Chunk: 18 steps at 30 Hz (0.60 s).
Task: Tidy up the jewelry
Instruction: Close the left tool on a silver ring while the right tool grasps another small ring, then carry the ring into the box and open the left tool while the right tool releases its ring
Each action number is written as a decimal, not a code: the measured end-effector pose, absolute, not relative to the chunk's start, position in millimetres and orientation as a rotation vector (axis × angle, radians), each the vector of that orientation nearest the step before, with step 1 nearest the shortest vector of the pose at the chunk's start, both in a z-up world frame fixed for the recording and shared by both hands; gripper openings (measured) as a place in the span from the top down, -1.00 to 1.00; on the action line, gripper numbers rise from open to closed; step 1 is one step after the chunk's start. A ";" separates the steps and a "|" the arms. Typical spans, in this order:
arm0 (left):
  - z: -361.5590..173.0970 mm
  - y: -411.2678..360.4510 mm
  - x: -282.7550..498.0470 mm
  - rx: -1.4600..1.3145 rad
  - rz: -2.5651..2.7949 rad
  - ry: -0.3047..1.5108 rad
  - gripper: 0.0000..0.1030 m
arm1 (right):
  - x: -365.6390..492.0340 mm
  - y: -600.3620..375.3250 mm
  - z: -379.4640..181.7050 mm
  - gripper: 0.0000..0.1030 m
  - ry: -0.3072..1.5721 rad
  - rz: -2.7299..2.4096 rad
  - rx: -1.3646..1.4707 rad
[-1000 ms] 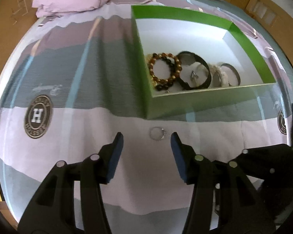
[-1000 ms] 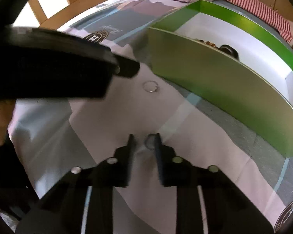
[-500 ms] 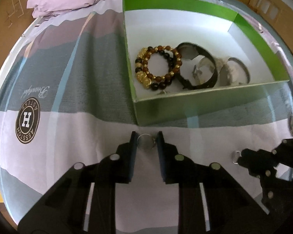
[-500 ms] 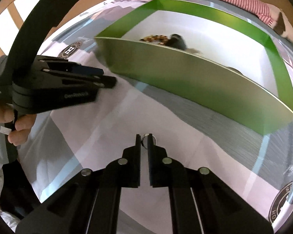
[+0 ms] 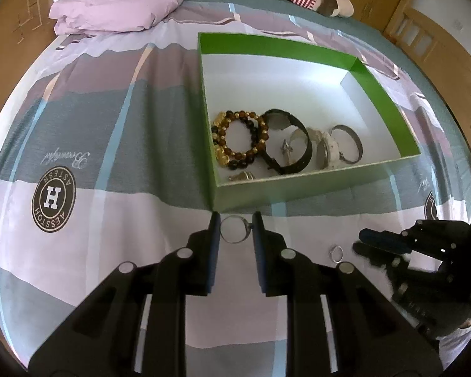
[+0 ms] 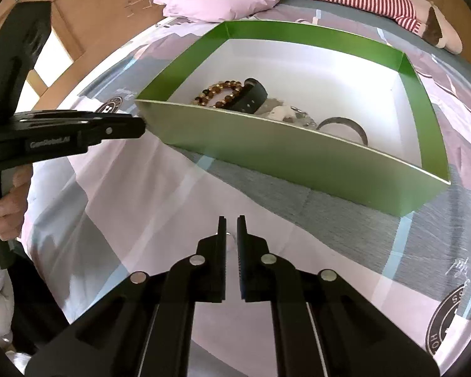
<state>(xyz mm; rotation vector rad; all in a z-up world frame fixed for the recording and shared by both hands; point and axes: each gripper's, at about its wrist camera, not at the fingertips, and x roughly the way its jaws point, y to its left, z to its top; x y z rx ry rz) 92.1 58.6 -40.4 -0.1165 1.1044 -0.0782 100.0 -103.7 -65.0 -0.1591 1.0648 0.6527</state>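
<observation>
You have a ring in each gripper now, and both must go over the near wall of the green box (image 5: 314,185), which lies in the upper middle of both views on the patterned bedsheet (image 5: 110,125). In the left wrist view the left gripper (image 5: 235,231) sits at lower centre; its jaws have just been closing and now stand narrow, pinching the larger silver ring (image 5: 234,230) by its sides, just in front of the box wall. The right gripper (image 6: 231,231) has its jaws almost together, and the small ring (image 6: 230,235) shows only as a thin edge between them, so it seems held; in the left wrist view you see this ring (image 5: 336,253) at the tips, at the right of the frame. Inside the box already lie a beaded bracelet (image 5: 240,139), a black watch (image 5: 287,144), a white watch (image 5: 326,150) and a dark bangle (image 5: 348,144), all crowded by the near wall. I think you should lift each ring clear of the green edge first, then move to the bare white floor (image 5: 282,88) behind the pile and open the jaws low, so the ring does not bounce or roll. Keep the pinch steady, because a thin ring can slip out sideways.
</observation>
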 end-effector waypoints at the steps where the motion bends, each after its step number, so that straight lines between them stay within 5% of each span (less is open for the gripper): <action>1: -40.6 58.9 91.9 -0.115 -0.079 1.106 0.61 | 98.2 -101.7 -66.3 0.84 1.065 0.654 -0.176; 4: -42.7 53.9 91.1 -0.100 -0.085 1.109 0.61 | 91.4 -93.2 -76.1 0.32 1.093 0.665 -0.209; 5: -43.9 54.2 91.2 -0.095 -0.088 1.110 0.61 | 89.9 -90.5 -79.9 0.31 1.107 0.664 -0.227; 9: -43.8 50.4 89.1 -0.079 -0.094 1.106 0.61 | 86.1 -79.3 -91.5 0.41 1.113 0.643 -0.311; 10: -42.9 50.2 89.2 -0.078 -0.096 1.102 0.61 | 86.2 -79.0 -90.0 0.66 1.117 0.653 -0.308; 18: -33.2 44.5 85.9 -0.070 -0.118 1.064 0.61 | 92.4 -92.7 -71.1 0.66 1.085 0.657 -0.234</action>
